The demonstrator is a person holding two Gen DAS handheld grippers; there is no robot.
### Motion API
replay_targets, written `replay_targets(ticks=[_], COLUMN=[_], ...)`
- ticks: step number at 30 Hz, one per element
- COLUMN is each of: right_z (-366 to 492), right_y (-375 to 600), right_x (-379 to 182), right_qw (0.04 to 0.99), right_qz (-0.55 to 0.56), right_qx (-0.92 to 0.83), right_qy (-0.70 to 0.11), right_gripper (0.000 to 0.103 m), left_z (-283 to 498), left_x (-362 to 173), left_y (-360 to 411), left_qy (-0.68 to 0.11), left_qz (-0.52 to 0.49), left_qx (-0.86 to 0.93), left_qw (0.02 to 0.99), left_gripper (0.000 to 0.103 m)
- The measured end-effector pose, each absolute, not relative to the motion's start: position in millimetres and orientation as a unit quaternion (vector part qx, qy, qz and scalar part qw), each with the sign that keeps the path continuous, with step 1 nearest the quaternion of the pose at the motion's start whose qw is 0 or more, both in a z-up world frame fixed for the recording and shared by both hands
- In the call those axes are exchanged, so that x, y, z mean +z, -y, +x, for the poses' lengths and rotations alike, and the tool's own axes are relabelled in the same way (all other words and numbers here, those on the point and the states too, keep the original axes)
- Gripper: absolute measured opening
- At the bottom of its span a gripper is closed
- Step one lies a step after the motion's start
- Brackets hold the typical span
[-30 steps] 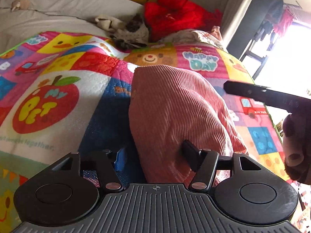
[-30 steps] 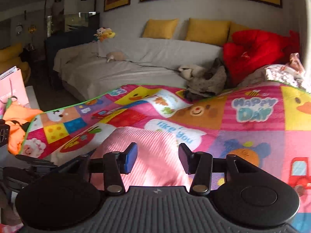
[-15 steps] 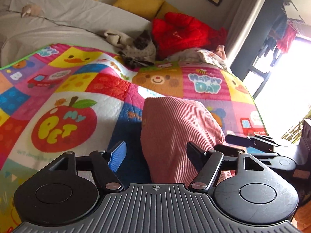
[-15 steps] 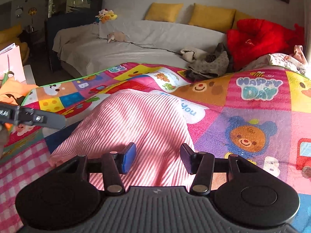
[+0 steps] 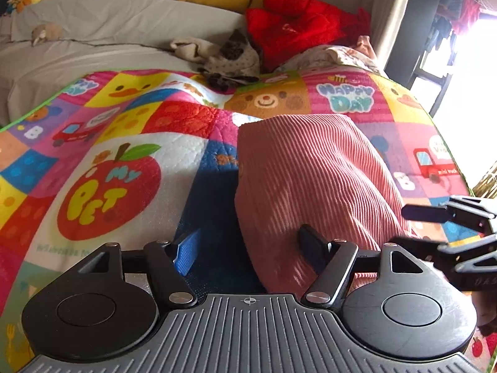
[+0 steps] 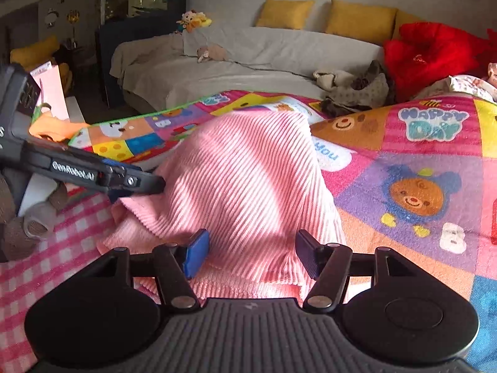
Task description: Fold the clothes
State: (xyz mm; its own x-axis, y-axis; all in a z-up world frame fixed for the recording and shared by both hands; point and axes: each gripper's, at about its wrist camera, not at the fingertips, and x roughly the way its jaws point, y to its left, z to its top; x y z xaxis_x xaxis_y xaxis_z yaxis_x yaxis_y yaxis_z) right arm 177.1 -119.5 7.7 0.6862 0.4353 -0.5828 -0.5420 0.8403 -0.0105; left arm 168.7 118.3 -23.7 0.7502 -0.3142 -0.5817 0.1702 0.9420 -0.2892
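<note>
A pink ribbed garment (image 5: 313, 183) lies folded on the colourful patchwork blanket (image 5: 108, 161). It also shows in the right wrist view (image 6: 245, 183). My left gripper (image 5: 248, 248) is open, its jaws straddling the garment's near left edge. My right gripper (image 6: 251, 255) is open over the garment's near edge, the cloth between its jaws. The left gripper shows in the right wrist view (image 6: 136, 183) with its tip at the garment's left side. The right gripper shows in the left wrist view (image 5: 450, 227) at the garment's right side.
A pile of clothes (image 5: 226, 59) and a red cushion (image 5: 295, 34) lie at the blanket's far end. A grey sofa (image 6: 248, 59) with yellow pillows stands behind. A pink checked cloth (image 6: 46, 264) lies at the near left.
Both grippers have come down and closer to the near end of the pink garment. The garment's near edge now lies between the right gripper's jaws. Both stay open.
</note>
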Motion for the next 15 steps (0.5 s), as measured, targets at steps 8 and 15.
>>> replay_targets(ticks=[8, 15], right_z=[223.0, 235.6], right_y=[101.6, 94.7], right_x=[12.2, -2.4], right_qw=[0.919, 0.916], right_qz=[-0.101, -0.112], right_qx=[0.243, 0.231], right_qy=[-0.293, -0.308], right_gripper=[0.062, 0.066], left_z=[169.6, 168.3], left_x=[-26.5, -28.9], left_y=[-116.7, -117.6], left_qy=[-0.331, -0.328], left_qz=[-0.107, -0.103], left_qx=[-0.129, -0.133], left_qw=[0.929, 0.930], left_gripper=[0.076, 0.076])
